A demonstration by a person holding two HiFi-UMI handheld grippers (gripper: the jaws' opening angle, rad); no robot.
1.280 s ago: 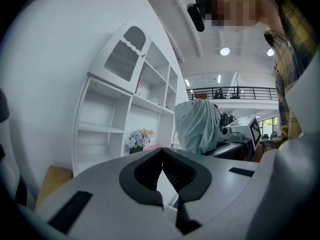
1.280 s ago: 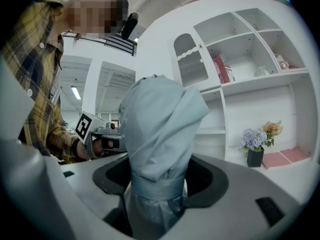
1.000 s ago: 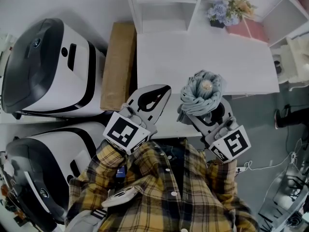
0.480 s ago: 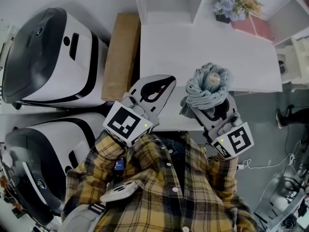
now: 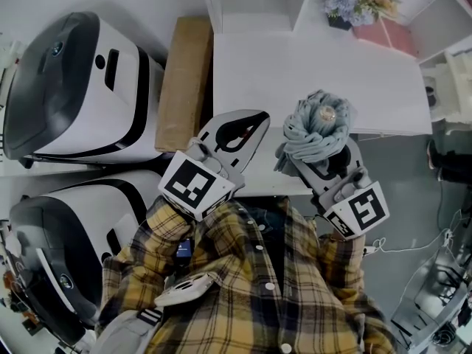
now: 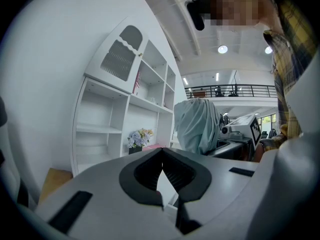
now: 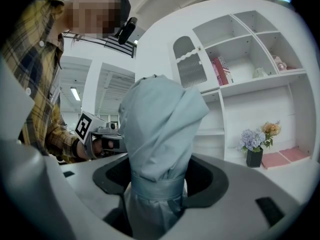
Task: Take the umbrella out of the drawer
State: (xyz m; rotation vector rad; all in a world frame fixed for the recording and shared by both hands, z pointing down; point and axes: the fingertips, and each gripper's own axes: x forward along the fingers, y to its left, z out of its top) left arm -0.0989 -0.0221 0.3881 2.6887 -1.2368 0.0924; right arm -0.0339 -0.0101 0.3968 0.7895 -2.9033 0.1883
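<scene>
A folded pale blue-grey umbrella [image 5: 316, 127] stands upright in my right gripper [image 5: 318, 152], its strap-wrapped canopy [image 7: 159, 129] rising above the jaws. The right gripper [image 7: 159, 186] is shut on the umbrella's lower part, over the front edge of the white tabletop [image 5: 295, 72]. Just to its left, my left gripper [image 5: 258, 120] is shut with nothing in it, its tips touching [image 6: 161, 153]. From the left gripper view the umbrella [image 6: 197, 126] hangs to the right. No drawer shows in any view.
A brown cardboard box [image 5: 184, 80] lies left of the table. Two white-and-black machines [image 5: 74, 87] [image 5: 66, 227] stand further left. A flower pot [image 5: 346, 2] and a pink book [image 5: 383, 32] sit at the table's back by white shelves [image 7: 250, 69].
The head view has shifted slightly. Both grippers and the umbrella keep their places.
</scene>
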